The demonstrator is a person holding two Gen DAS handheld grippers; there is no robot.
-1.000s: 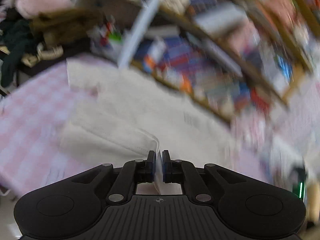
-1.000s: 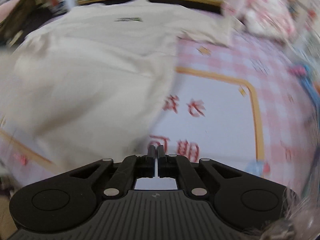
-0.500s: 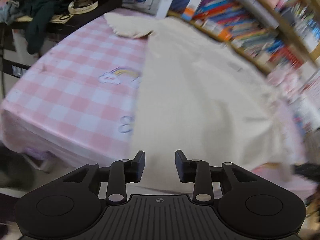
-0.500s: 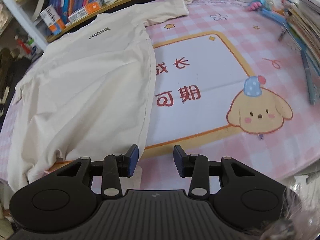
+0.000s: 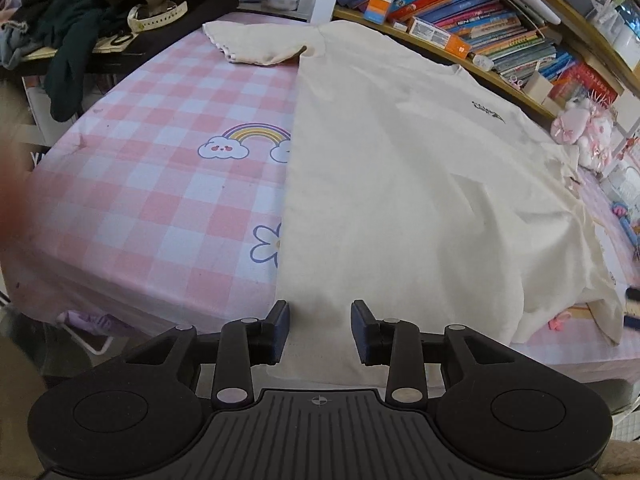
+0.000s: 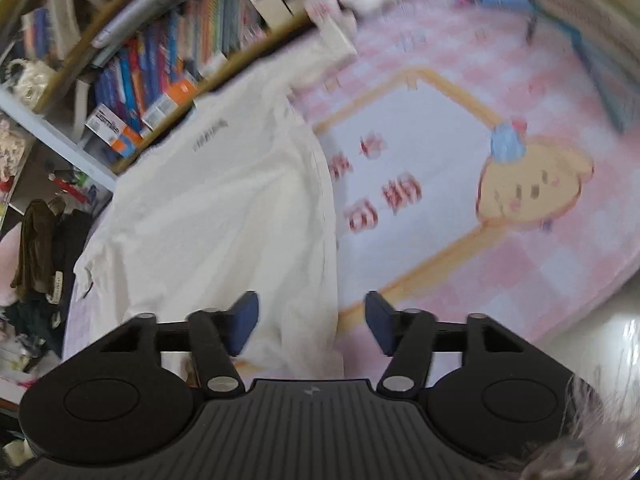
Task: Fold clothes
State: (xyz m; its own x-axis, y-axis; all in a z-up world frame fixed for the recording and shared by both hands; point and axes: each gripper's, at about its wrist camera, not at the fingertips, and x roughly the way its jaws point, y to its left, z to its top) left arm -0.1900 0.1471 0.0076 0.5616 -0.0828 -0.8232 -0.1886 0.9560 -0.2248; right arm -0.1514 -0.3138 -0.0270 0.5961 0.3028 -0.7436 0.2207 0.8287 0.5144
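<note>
A cream T-shirt (image 5: 400,184) lies spread flat on the pink checked tablecloth (image 5: 152,200), its hem hanging over the near edge. My left gripper (image 5: 320,330) is open just above that hem, and its pads do not press the cloth. In the blurred right wrist view the same T-shirt (image 6: 224,216) lies to the left. My right gripper (image 6: 312,322) hovers over the shirt's lower right corner; its jaws are opening, with hem cloth seen behind the gap but not pinched.
A bookshelf (image 5: 480,28) full of books runs along the table's far side. A pile of dark clothes (image 5: 76,28) sits on a stand at the far left. A printed dog mat (image 6: 460,184) covers the table to the right of the shirt. Pink plush toys (image 5: 580,128) lie at the far right.
Both grippers were shut on the shirt's cloth a second ago and have let go. The shirt now lies flat. The right gripper has opened wider and rolled; the left has kept still lately.
</note>
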